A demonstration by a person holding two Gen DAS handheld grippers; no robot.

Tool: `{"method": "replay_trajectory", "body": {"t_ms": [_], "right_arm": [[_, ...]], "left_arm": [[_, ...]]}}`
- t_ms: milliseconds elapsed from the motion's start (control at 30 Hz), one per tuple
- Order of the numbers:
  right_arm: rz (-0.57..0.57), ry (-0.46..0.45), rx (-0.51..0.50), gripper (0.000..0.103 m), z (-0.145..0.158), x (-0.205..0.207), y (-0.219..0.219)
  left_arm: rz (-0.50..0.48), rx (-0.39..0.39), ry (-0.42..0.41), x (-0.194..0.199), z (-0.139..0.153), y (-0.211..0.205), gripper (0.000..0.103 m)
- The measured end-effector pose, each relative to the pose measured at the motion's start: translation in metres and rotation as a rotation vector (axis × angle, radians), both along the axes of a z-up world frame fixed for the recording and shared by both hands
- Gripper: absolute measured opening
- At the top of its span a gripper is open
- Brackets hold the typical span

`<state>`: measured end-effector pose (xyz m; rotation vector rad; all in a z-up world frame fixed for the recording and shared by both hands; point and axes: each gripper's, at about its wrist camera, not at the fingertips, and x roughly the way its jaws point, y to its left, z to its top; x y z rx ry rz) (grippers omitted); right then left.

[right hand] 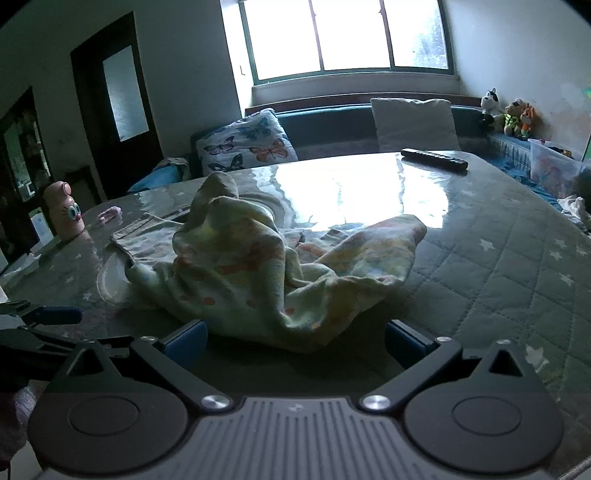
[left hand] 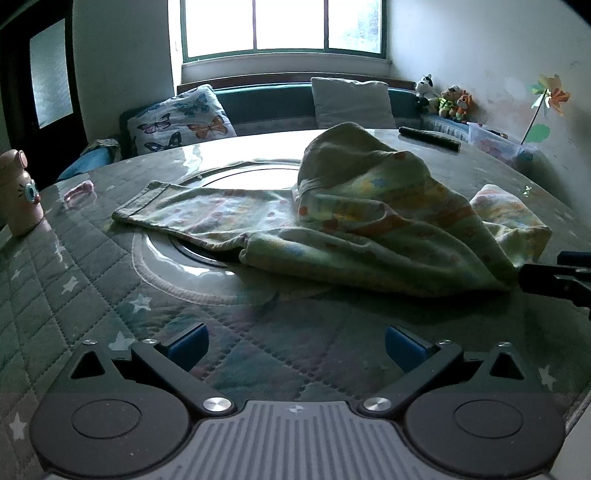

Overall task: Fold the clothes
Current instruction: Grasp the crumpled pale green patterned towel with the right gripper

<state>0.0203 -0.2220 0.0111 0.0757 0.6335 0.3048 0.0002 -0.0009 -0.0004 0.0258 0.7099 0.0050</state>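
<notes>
- Far left edge of the tabletop: a pink bottle-shaped toy with a painted blue eye stands upright, right on the rim.
- Just inward from it lies a small pink ring-like item, flat on the surface, too small to identify.
- The round tabletop with its grey-green quilted star-print cover under a glossy clear sheet throws back hard glare from the window around its middle.
- Centre stage: the crumpled pastel garment with orange and yellow print sits in a heap over the middle of the tabletop, one flat hemmed part stretching toward the left edge, the bulk bunched up high on the right.
- The left gripper hovers near the front edge, blue-padded fingers spread wide, nothing between them, well short of the cloth.
- The right gripper has its fingers spread just as wide, with the near fold of the garment lying in the gap; the pads are not pressing on it.
- Toward the far right edge lies a long black remote control, flat and well apart from the garment.
- Beyond the tabletop, a butterfly-print cushion and a plain white cushion lean on the bench; small plush toys line the right corner.
</notes>
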Motion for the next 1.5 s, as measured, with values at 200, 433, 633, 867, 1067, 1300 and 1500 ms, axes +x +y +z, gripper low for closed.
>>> {"method": "replay_trajectory", "body": {"t_ms": [200, 433, 633, 867, 1067, 1300, 1500], "right_arm": [[0.008, -0.004, 0.007, 0.103, 0.000, 0.004, 0.002], [0.035, -0.012, 0.005, 0.103, 0.006, 0.013, 0.008], [0.065, -0.030, -0.014, 0.103, 0.011, 0.026, 0.017], [0.080, -0.056, -0.026, 0.102, 0.019, 0.038, 0.026], [0.059, -0.098, -0.042, 0.102, 0.031, 0.035, 0.018], [0.092, -0.127, -0.042, 0.102, 0.041, 0.048, 0.022], [0.164, -0.123, -0.055, 0.099, 0.038, 0.071, 0.042]], "left_arm": [[0.001, 0.005, -0.005, 0.002, -0.001, -0.006, 0.103], [-0.001, 0.012, -0.021, 0.013, 0.008, -0.005, 0.103], [0.022, 0.026, -0.040, 0.023, 0.016, 0.003, 0.103], [0.027, 0.033, -0.051, 0.036, 0.023, 0.008, 0.103], [0.023, 0.032, -0.047, 0.045, 0.024, 0.009, 0.103], [0.030, 0.038, -0.036, 0.051, 0.021, 0.012, 0.103], [0.069, 0.039, -0.036, 0.055, 0.021, 0.028, 0.103]]}}
